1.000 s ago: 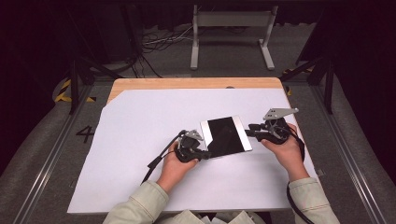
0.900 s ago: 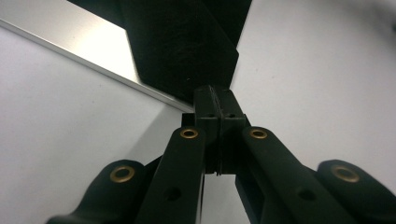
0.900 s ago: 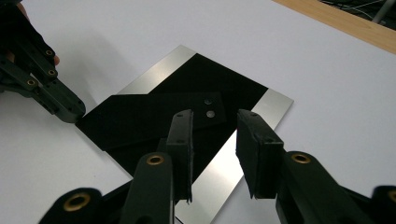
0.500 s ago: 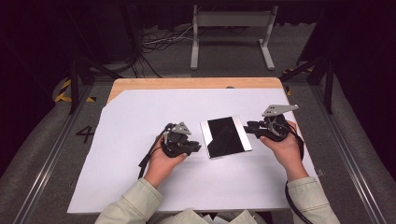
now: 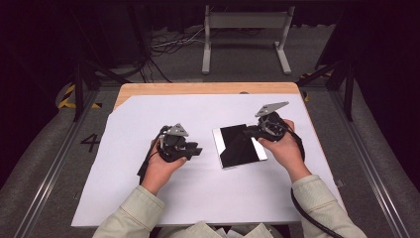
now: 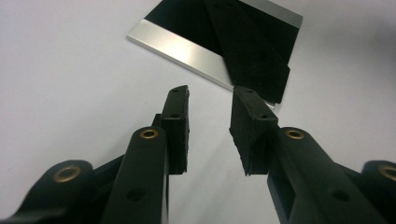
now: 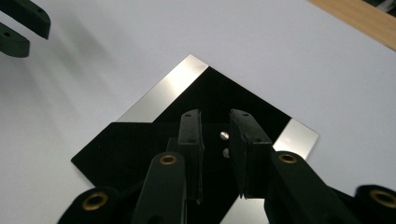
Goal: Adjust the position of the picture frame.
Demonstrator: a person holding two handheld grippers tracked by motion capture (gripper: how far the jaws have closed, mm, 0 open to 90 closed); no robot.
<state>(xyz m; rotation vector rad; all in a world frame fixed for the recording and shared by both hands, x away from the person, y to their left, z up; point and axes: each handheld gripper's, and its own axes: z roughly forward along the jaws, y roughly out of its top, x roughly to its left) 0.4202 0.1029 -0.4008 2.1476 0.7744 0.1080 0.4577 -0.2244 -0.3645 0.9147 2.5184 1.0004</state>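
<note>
A flat square plate with a glossy black face and bright silver strips along two opposite edges (image 5: pixel 239 146) lies on the white sheet that covers the table (image 5: pixel 148 116), slightly right of centre and turned a little off square to the table edges. A folded piece of black material (image 6: pixel 247 51) lies over part of its face.

The right gripper (image 5: pixel 257 131) is at the plate's right edge, its jaws reaching over the black face. In the right gripper view the jaws stand a narrow gap apart (image 7: pixel 214 135); a small metal stud (image 7: pixel 224 135) shows between them. Whether they have hold of anything cannot be told.

The left gripper (image 5: pixel 194 150) is just beside the plate's left edge, apart from it, pointed toward it. Its jaws are parted by a moderate gap (image 6: pixel 210 100) with nothing between them.

A bare strip of light wooden tabletop (image 5: pixel 208 88) shows beyond the sheet's far edge. Farther back on the floor stand a grey metal frame (image 5: pixel 245 22) and loose cables (image 5: pixel 168 47). Nothing lies between either gripper and the plate.
</note>
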